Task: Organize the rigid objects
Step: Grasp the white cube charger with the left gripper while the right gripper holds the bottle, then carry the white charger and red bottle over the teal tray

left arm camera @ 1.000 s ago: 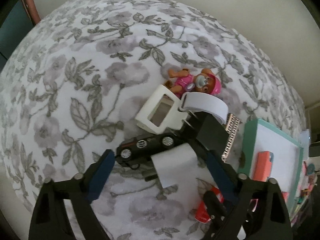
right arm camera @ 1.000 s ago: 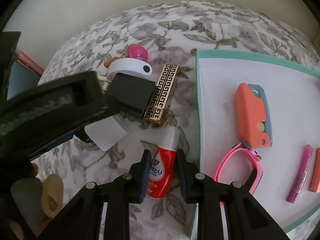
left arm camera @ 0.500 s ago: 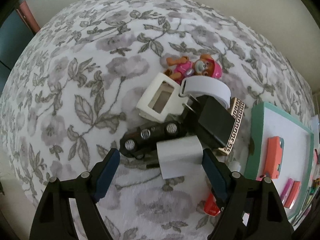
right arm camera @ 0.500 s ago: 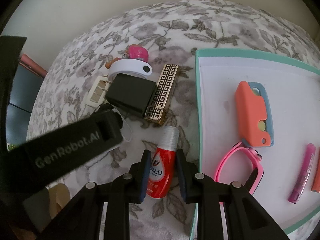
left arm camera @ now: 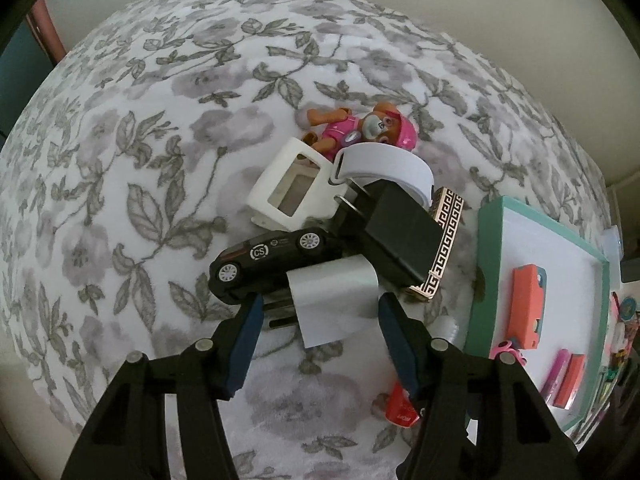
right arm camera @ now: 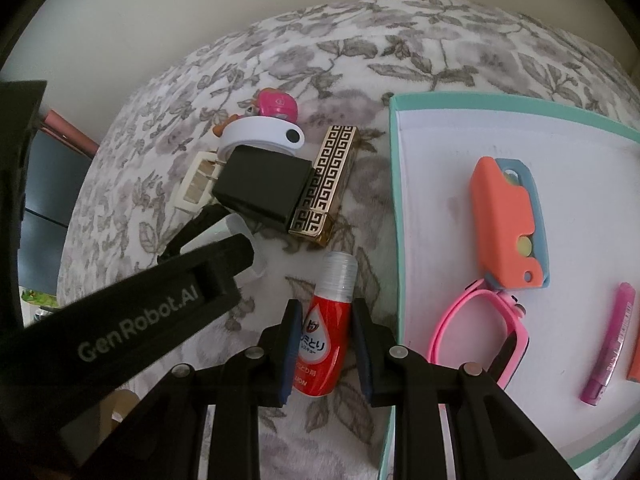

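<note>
Mid-pick on both sides, tidying loose bits into the tray [right arm camera: 394,208]. Teal-rimmed, white-floored, already holding an orange case [right arm camera: 506,220], a pink band [right arm camera: 454,320] and a pink pen [right arm camera: 608,344].

Just left of the tray, on the flowered cloth [left arm camera: 120,160], a heap: black car [left arm camera: 272,258], black plug [left arm camera: 396,232], gold-patterned box [left arm camera: 444,240], white frame [left arm camera: 288,192], white ring [left arm camera: 384,164], pink pup figure [left arm camera: 360,128] farthest off.

Left gripper [left arm camera: 318,320] closing round the white charger [left arm camera: 332,300] – prongs toward the left pad, pads not pressing yet. Next, likely: finish the squeeze, lift clear of the car it leans on, carry to the tray.

Right gripper [right arm camera: 326,344] clamped on the red bottle [right arm camera: 326,328] beside the tray's near edge – clear cap pointing away, red label, lying flat. Calls for a lift over the rim.
</note>
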A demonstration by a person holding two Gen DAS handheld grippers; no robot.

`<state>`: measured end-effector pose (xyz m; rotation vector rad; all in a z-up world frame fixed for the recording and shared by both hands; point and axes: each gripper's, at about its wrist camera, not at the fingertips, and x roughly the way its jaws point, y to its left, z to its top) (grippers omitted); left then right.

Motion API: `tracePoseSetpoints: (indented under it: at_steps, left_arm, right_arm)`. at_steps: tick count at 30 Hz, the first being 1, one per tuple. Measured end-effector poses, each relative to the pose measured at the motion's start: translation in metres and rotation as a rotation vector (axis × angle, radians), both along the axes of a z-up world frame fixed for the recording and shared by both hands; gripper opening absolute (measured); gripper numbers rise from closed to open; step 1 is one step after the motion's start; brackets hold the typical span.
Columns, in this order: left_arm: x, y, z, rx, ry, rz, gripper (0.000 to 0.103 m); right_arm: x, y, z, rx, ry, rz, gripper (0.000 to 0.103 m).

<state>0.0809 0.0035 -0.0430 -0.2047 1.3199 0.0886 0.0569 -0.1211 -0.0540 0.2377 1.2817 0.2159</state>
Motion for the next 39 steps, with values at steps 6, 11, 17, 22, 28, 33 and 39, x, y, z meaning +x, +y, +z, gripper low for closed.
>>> tracePoseSetpoints:
  at_steps: [6,11,17,22,28,33,39]
  left_arm:
    - [0.01,0.001,0.004,-0.03,-0.008,-0.003,0.061]
    - [0.009,0.004,0.016,-0.042,-0.036,0.005,0.061]
    - [0.006,0.007,0.035,-0.058,-0.096,0.018,0.061]
    - [0.004,0.007,0.054,-0.065,-0.153,0.015,0.061]
    - [0.0,0.004,0.071,-0.079,-0.212,0.019,0.061]
    - [0.0,-0.018,0.073,-0.109,-0.219,-0.033,0.061]
    - [-0.003,-0.061,0.077,-0.114,-0.244,-0.133,0.061]
  right_arm:
    - [-0.001,-0.001,0.002,0.016,-0.001,-0.006,0.026]
    - [-0.003,-0.002,0.012,0.001,-0.04,-0.004,0.026]
    - [-0.005,-0.008,0.018,0.002,-0.064,-0.023,0.026]
    - [-0.007,-0.018,0.035,0.042,-0.107,-0.048,0.026]
    - [-0.011,-0.038,0.058,0.036,-0.174,-0.114,0.026]
    - [-0.014,-0.067,0.065,-0.007,-0.2,-0.212,0.026]
    - [-0.019,-0.122,0.06,-0.068,-0.185,-0.378,0.026]
